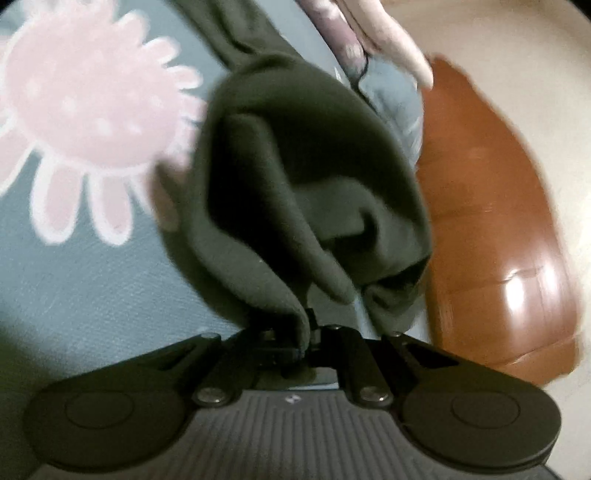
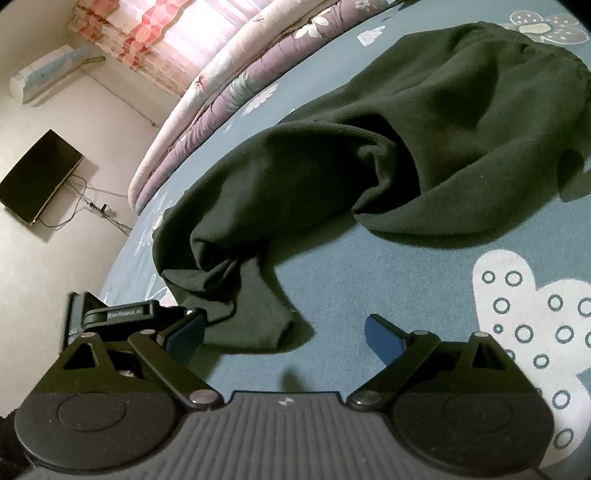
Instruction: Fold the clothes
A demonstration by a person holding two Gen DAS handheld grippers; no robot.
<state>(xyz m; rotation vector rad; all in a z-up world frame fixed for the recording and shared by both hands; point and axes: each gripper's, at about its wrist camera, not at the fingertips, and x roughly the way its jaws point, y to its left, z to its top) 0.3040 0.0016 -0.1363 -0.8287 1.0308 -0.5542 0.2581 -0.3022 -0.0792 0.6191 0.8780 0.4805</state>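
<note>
Home bedroom: bed with floral sheet [image 2: 369,280], rolled quilt [image 2: 221,92], curtains [image 2: 162,33], wall air conditioner [image 2: 48,74].

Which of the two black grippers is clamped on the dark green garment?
The left gripper: its fingers pinch the dark green fleece garment. The right gripper is open, empty.

1. In the right wrist view, at the lower left of the frame, small pale letters stand on a black bar [image 2: 123,314]. They look like "GenRobot.AI". The last letters are hard to read.
2. That black bar is a part of another gripper. Which one it is cannot be told for sure.
3. In the left wrist view, no words or numbers can be read. The picture is blurry.
</note>
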